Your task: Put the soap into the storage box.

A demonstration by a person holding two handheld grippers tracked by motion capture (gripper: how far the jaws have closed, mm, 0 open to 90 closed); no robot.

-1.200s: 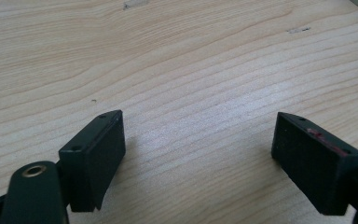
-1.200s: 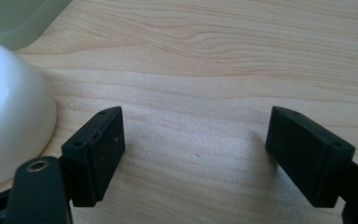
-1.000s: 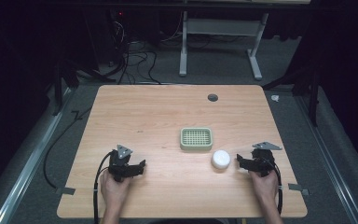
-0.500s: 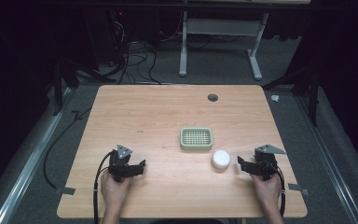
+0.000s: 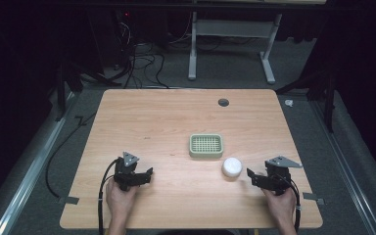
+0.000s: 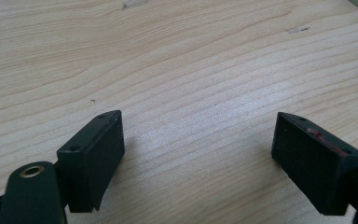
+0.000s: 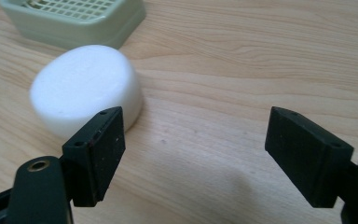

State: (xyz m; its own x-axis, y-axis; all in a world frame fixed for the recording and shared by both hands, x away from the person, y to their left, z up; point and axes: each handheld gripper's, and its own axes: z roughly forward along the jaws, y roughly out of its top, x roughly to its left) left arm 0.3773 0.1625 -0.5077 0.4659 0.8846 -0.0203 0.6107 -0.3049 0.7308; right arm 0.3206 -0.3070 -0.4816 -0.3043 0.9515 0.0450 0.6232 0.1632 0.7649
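My right claw has its jaws spread wide and empty, low over the desk. In the right gripper view, the white soap bar sits just off my 11 o'clock, its near edge touching or almost touching the tip of the left-hand jaw, so it is not yet between the jaws. Beyond it, at 11 o'clock again, lies the green slotted soap dish, close to the bar but apart from it.

As I judge it, the step is to grasp the bar. To do that well, I swing the claw toward 10 o'clock until the bar centres in the gap, push forward so the jaws span its widest part, then close gently; it looks slick.

My left claw is also spread apart, holding nothing, over bare wood at the desk's 7 o'clock.
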